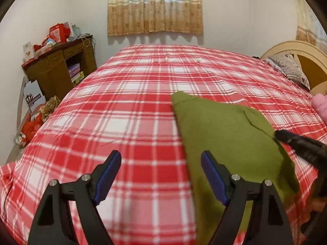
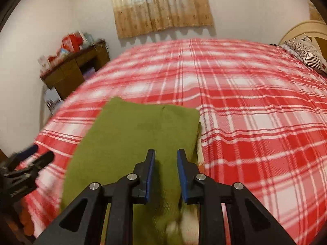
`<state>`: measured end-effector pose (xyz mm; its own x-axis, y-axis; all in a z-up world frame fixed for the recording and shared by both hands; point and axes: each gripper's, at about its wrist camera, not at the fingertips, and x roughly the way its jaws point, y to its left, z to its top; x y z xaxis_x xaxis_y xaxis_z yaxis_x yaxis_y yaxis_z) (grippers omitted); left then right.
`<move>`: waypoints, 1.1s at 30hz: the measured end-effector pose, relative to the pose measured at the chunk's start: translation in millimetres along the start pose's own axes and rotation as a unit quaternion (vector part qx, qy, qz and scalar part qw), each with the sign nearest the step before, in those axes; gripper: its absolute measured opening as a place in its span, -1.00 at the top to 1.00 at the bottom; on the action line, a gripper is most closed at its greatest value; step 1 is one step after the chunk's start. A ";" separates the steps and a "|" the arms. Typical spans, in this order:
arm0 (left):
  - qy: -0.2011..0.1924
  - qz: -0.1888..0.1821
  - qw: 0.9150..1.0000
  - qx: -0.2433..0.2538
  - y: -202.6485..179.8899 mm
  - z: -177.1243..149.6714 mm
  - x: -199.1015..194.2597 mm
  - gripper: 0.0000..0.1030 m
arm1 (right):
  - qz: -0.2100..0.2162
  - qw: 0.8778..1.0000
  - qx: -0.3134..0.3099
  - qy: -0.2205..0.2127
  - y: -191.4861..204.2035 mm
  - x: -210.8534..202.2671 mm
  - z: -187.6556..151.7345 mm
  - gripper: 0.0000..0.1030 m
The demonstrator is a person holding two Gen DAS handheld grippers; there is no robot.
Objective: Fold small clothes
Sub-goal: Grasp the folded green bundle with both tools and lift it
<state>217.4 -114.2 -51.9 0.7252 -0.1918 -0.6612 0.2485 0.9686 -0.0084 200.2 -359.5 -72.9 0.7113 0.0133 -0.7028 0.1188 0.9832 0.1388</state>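
A small green garment [image 1: 229, 134] lies flat on the red and white plaid bed cover [image 1: 132, 94]; in the right wrist view it [image 2: 130, 134] fills the lower middle. My left gripper [image 1: 160, 159] is open and empty, hovering over the cover just left of the garment's left edge. My right gripper [image 2: 165, 155] is open, narrower, above the garment's near right part; nothing is between its pads. In the left wrist view its black tip [image 1: 286, 135] shows at the garment's right edge. The left gripper [image 2: 34, 153] appears at the left of the right wrist view.
A brown wooden cabinet [image 1: 61, 65] with red boxes on top stands at the far left of the bed. A patterned pillow [image 1: 286, 65] and a cream headboard [image 1: 306, 49] lie at the right. A pink item [image 1: 320, 104] sits at the right edge. Bags lie on the floor [image 1: 34, 120].
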 end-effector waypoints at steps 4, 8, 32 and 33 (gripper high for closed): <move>0.019 0.008 1.000 0.016 -20.4 -1.7 30.9 -0.61 | 0.006 0.999 0.027 0.016 -20.0 32.8 -5.3 0.52; -0.002 0.020 0.999 0.033 -28.0 -9.7 33.3 -0.62 | 0.042 0.992 0.113 0.025 -55.3 41.0 -15.4 -0.22; 0.096 -0.210 0.969 -0.086 -13.6 0.1 89.3 -0.66 | 0.223 0.963 0.151 0.026 -73.3 32.7 -44.8 -0.30; 0.092 -0.214 0.969 -0.080 -14.5 -0.9 88.2 -0.66 | 0.218 0.966 0.138 0.024 -69.1 31.9 -44.5 -0.30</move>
<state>277.2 -145.0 -110.8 0.4477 -0.5634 -0.6944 0.3879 0.8220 -0.4169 183.9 -418.9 -135.9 0.7025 0.4309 -0.5664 -0.0007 0.7963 0.6049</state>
